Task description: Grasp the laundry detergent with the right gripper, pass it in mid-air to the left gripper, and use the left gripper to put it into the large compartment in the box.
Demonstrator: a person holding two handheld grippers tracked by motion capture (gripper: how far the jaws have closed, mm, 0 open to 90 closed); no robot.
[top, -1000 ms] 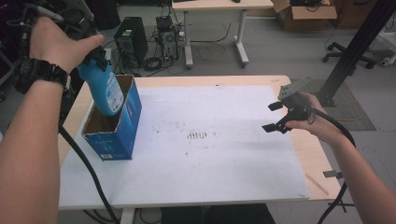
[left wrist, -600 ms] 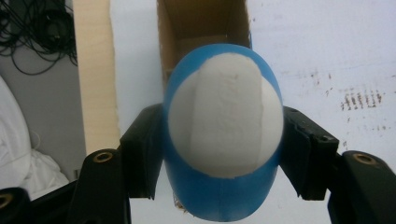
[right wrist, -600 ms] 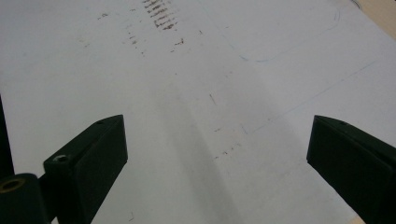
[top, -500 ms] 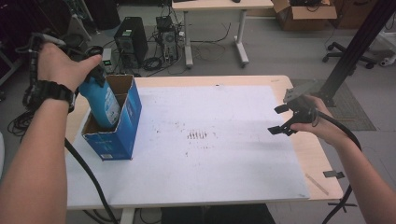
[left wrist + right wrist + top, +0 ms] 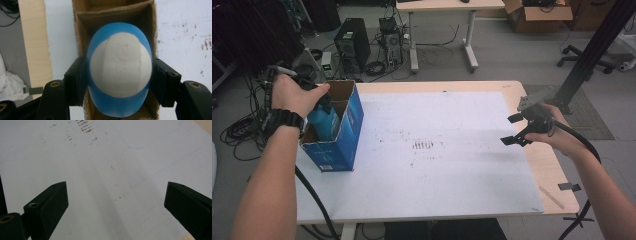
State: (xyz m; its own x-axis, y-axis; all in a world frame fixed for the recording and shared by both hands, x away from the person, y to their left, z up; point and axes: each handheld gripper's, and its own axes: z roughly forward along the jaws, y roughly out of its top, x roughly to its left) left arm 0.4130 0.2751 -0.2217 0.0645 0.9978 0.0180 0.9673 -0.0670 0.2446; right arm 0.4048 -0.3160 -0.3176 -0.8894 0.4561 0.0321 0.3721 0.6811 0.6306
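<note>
Bottle (image 5: 120,72) clamped in left tongs (image 5: 120,82) inside box (image 5: 346,131); right tongs (image 5: 116,205) wide, empty.

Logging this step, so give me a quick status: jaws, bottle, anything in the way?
Left gripper shut on blue bottle, partly inside the blue box. Right gripper open, empty, over the table. Nothing in the way.

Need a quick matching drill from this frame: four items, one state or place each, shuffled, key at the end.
Items:
1. blue plastic bottle with white base
2. blue cardboard box
3. left gripper
4. right gripper

States:
A. fingers wide apart over the white sheet, nothing between them
B. stands open-topped at the table's left edge
C. clamped on the bottle's sides
D. partly inside the box

Pairs: 1-D, 2-B, 3-C, 4-A
</note>
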